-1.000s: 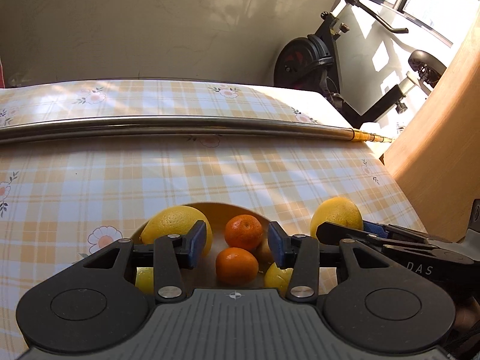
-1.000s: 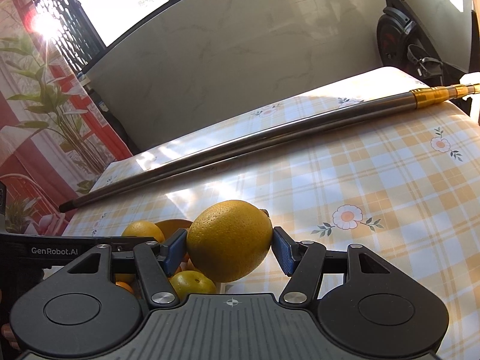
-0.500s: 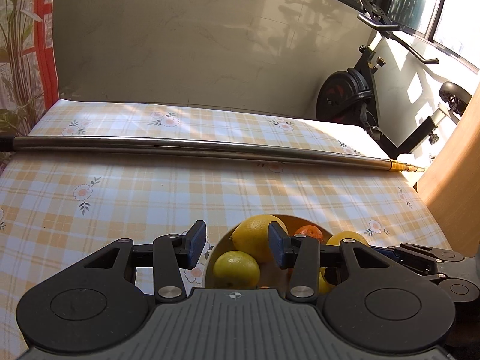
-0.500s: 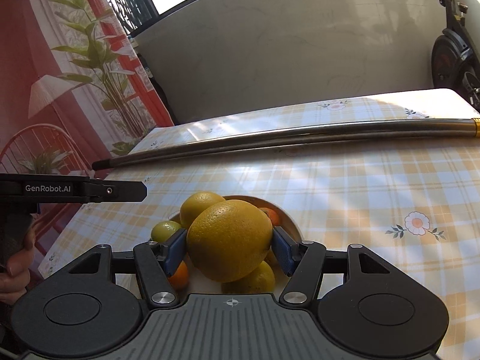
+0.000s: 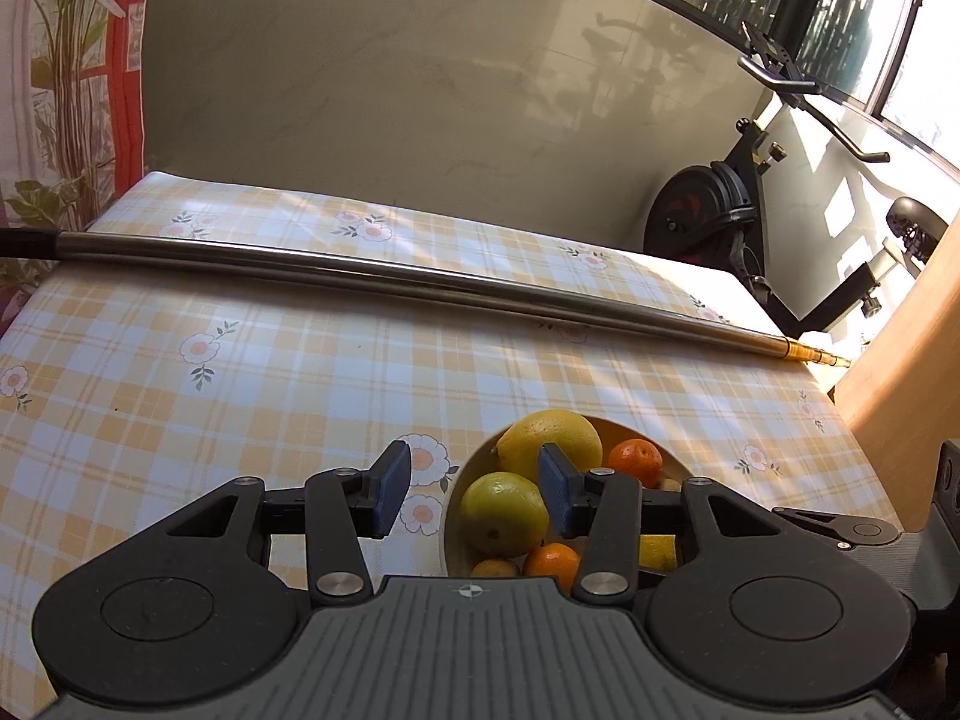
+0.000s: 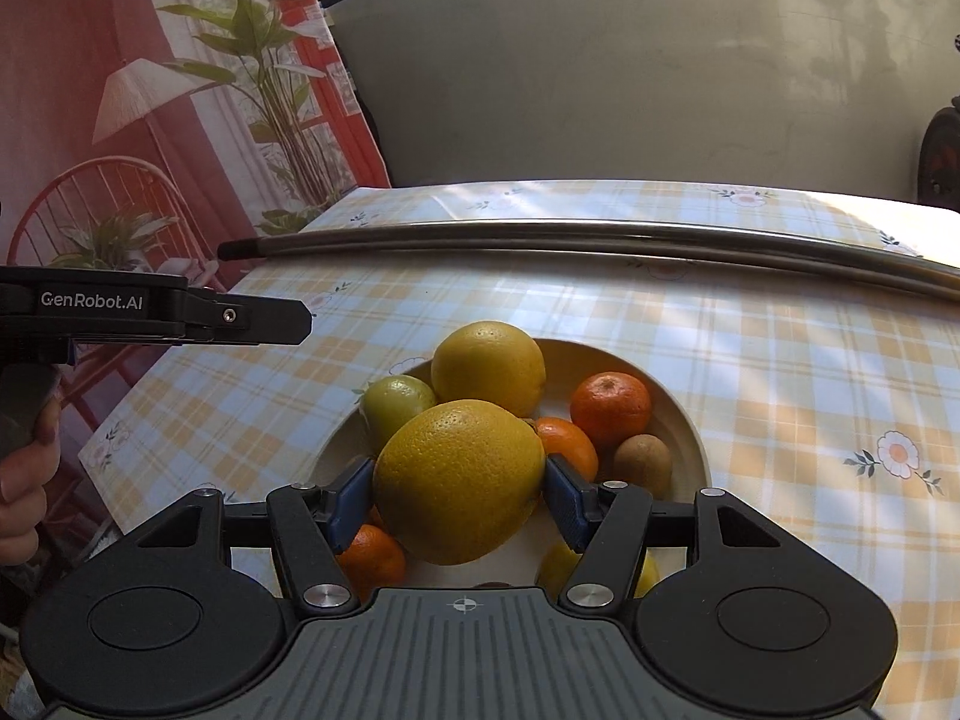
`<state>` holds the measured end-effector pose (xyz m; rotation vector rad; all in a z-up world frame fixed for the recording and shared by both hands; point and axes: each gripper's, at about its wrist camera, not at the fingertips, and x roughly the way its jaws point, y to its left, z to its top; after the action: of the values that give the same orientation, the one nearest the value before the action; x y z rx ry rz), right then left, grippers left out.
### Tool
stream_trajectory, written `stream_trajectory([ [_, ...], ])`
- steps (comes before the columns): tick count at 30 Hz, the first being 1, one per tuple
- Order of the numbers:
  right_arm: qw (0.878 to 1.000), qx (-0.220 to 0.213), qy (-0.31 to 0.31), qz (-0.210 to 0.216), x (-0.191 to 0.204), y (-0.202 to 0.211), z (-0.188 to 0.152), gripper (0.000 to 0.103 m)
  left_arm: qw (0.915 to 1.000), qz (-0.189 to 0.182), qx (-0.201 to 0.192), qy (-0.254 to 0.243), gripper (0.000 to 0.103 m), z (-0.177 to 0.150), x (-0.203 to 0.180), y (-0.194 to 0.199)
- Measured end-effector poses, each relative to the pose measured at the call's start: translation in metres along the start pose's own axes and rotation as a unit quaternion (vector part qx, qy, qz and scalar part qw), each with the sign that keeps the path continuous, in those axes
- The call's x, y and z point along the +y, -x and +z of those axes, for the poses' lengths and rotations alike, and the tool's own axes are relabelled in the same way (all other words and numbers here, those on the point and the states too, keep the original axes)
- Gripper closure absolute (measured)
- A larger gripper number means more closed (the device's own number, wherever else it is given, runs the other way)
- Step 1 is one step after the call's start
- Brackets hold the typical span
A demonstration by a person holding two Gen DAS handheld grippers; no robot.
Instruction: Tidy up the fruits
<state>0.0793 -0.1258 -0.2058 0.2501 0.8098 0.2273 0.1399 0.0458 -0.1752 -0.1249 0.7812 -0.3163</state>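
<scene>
Clasping a large orange point(image 6: 459, 480) between both pads, the right gripper point(image 6: 459, 498) hangs directly above the bowl point(image 6: 690, 438) of citrus — straight down is free. Left gripper point(image 5: 468, 495) — jaws apart, holding nothing, at the bowl's left rim.

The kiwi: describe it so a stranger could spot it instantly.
On the checked tablecloth sits a cream bowl of fruit. The kiwi lies against its right inner wall, just below a tangerine. It is the only brown, dull-skinned fruit among yellow and orange citrus.
</scene>
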Motion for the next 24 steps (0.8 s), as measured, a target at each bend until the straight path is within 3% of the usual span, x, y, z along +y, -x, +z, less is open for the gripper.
stream_trajectory([
  [14, 0.997, 0.022, 0.063, -0.03, 0.015, -0.009, 0.0, 0.046, 1.0, -0.002, 0.0, -0.003, 0.054, -0.005, 0.002, 0.003],
  [24, 0.998, 0.022, 0.039, -0.041, 0.009, -0.011, 0.007, 0.049, 1.0, 0.007, 0.0, 0.002, 0.053, -0.007, 0.004, 0.004],
])
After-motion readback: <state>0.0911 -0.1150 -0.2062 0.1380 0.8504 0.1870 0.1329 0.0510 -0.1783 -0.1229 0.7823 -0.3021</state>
